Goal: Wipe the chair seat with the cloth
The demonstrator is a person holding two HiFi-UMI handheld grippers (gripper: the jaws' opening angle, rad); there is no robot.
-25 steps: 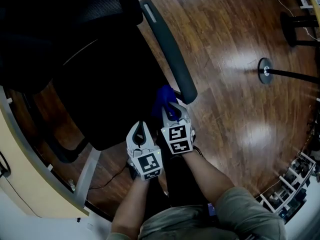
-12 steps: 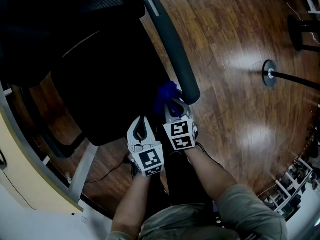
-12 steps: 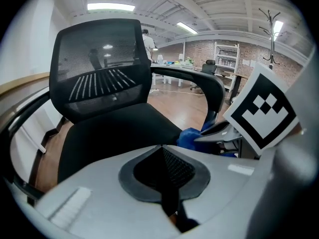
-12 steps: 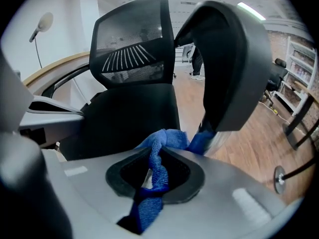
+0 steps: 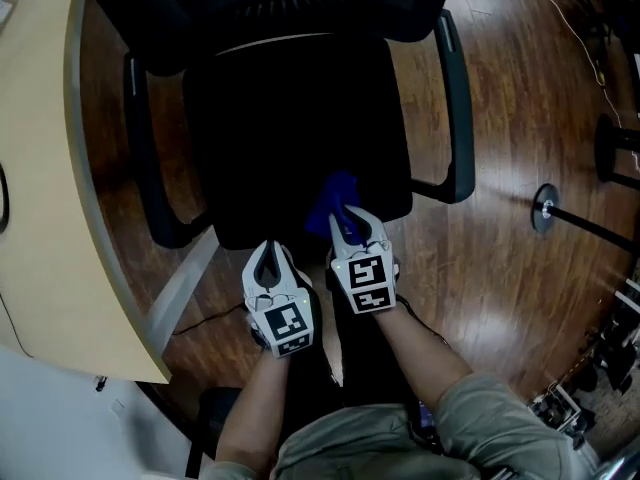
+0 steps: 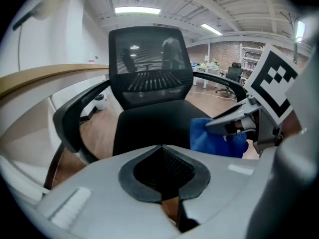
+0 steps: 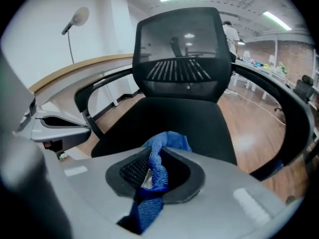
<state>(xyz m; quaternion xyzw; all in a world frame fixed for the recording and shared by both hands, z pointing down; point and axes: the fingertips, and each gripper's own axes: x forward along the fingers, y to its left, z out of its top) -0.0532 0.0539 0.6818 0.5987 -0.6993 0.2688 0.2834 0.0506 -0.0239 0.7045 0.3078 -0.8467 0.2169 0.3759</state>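
Two hand-held grippers meet a black padded office-chair seat [image 5: 300,118] at its front edge, the right gripper [image 5: 347,218] clamping a crumpled blue cloth [image 5: 330,194] over it, the left gripper [image 5: 271,253] closed and empty, so good wiping likely means pressing the cloth flat, then sweeping overlapping strokes.

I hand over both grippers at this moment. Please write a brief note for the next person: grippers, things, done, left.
Right gripper: fingers shut on the blue woven cloth, held over the front edge of the black office chair seat.
Left gripper: fingers shut, empty, beside it at the seat front.
Done: cloth gripped, at the seat.
Left: wipe the whole seat.
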